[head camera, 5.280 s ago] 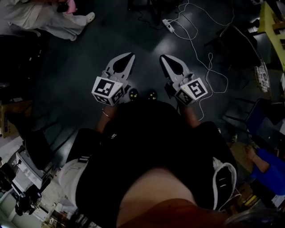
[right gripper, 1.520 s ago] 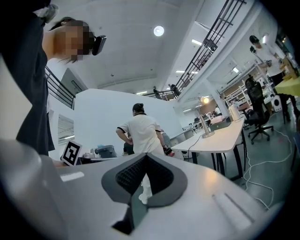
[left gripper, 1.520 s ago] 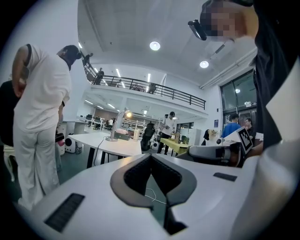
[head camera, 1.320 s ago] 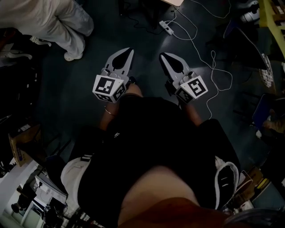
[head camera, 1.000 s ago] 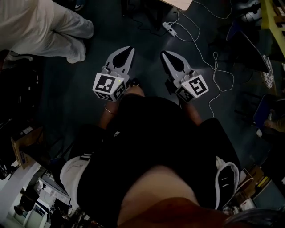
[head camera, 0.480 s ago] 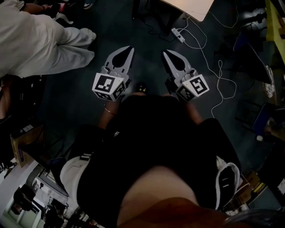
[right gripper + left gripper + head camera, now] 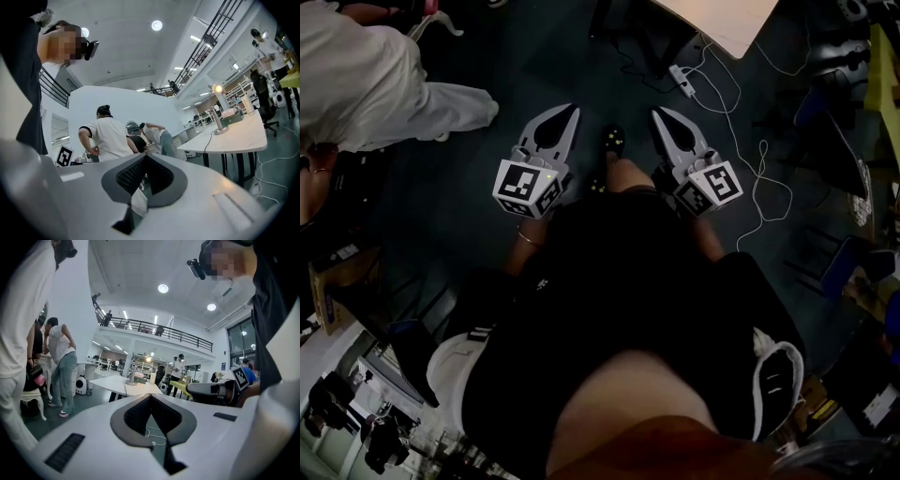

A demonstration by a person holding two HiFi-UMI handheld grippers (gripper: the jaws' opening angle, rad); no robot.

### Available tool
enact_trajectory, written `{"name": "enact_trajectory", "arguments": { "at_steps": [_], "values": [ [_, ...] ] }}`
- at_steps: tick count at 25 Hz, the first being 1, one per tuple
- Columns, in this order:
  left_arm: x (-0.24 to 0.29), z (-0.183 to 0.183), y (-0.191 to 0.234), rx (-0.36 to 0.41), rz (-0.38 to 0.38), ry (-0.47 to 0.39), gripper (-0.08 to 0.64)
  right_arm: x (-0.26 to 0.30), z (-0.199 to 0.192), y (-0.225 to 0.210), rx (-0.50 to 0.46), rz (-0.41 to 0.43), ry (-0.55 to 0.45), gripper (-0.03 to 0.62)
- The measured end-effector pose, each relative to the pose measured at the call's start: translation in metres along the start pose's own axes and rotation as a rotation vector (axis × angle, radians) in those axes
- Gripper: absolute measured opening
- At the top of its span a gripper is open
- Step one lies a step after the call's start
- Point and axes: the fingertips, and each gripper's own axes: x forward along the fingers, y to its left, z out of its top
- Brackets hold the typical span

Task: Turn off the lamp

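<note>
The left gripper (image 7: 568, 116) and the right gripper (image 7: 664, 119) were held side by side above the dark floor (image 7: 469, 206), well apart from each other, both pointing away from the operator. In the left gripper view, the grey jaws of the left gripper were clenched, tips touching, with nothing between them. In the right gripper view, the jaws of the right gripper were likewise clenched tip to tip and empty.

The slim silver desk lamp with a round base (image 7: 219, 112) stood upright on the white rectangular table (image 7: 243, 139), toward the table's left end in the right gripper view and set back from the near edge. Its bulb was lit. A cable ran from the base over the near edge. A low box (image 7: 233, 116) sat on the table just beside the lamp. Both grippers were well apart from the lamp.

In the head view, one corner of the table showed at the top edge. A white power strip (image 7: 681, 80) lay on the floor near that corner, with thin white cables (image 7: 759, 178) trailing from it. A bystander in a white shirt (image 7: 107, 138) stood beyond the right gripper.
</note>
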Motion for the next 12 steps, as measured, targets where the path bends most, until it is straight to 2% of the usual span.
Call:
{"name": "enact_trajectory", "arguments": {
  "at_steps": [7, 12],
  "values": [
    [-0.012, 0.008, 0.029, 0.013, 0.089, -0.014, 0.006, 0.036, 0.004, -0.004, -0.004, 0.071, -0.006, 0.000],
    [-0.008, 0.012, 0.053, 0.014, 0.112, -0.006, 0.006, 0.065, 0.004, -0.011, 0.012, 0.088, -0.007, -0.002]
  ]
}}
